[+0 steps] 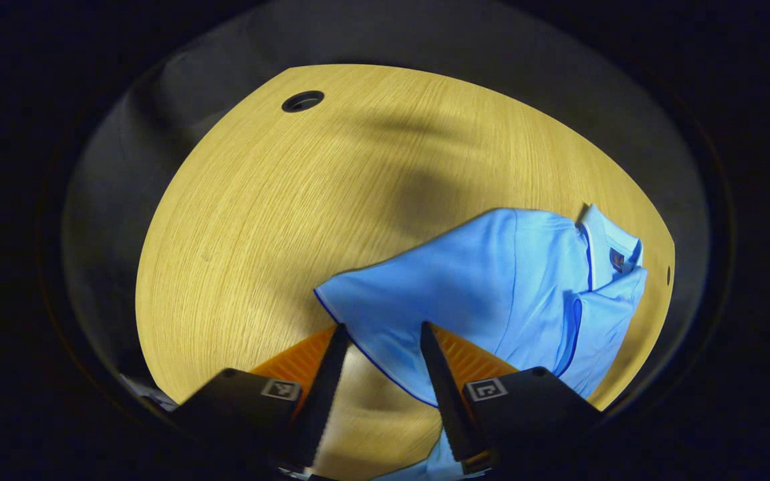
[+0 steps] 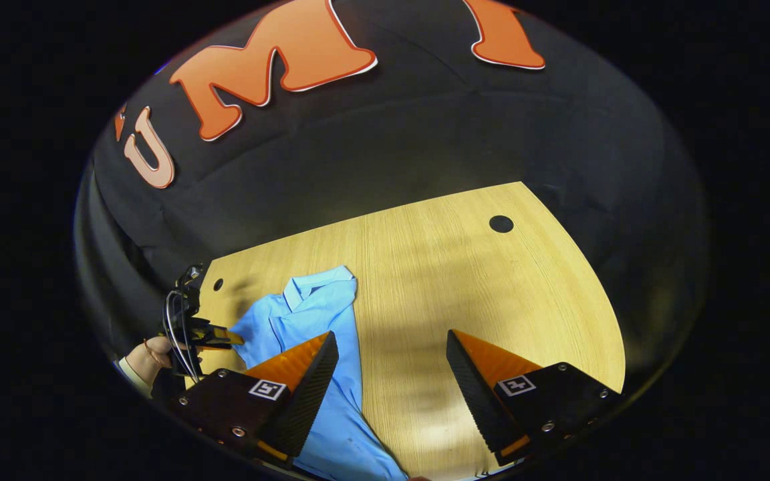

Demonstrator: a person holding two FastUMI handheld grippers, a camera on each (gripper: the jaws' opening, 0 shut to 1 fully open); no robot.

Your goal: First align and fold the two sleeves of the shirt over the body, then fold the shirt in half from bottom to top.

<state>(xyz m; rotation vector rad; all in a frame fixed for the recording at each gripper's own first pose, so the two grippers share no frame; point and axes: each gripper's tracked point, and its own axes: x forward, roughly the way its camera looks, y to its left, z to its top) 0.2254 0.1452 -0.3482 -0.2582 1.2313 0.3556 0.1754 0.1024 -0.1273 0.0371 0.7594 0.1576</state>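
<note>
- Your left gripper (image 1: 380,329) hangs over the near edge of the blue shirt (image 1: 492,287), jaws partway apart. The trimmed edge of a lifted flap of cloth runs across the gap between the fingers (image 1: 327,374), and I honestly can't tell if either one is touching the fabric
- In the left gripper view the shirt sits toward the right end of the wooden table (image 1: 278,220), collar (image 1: 602,244) pointing at the far right corner. One fold of cloth is raised off the wood and throws a shadow under it
- Your right gripper (image 2: 392,344) is spread wide with nothing in it, bare table showing between the fingers
- In the right gripper view the shirt (image 2: 321,334) lies left of that gap and passes behind your right gripper's left finger (image 2: 305,387), collar (image 2: 318,280) toward the far side of the table
- Same view, far left: your hand (image 2: 146,357) holds the left gripper (image 2: 214,337) right at the shirt's left edge
- There's a round cable hole (image 2: 501,224) in the far right part of the table, well clear of the shirt, and a smaller hole (image 2: 218,284) near the collar
</note>
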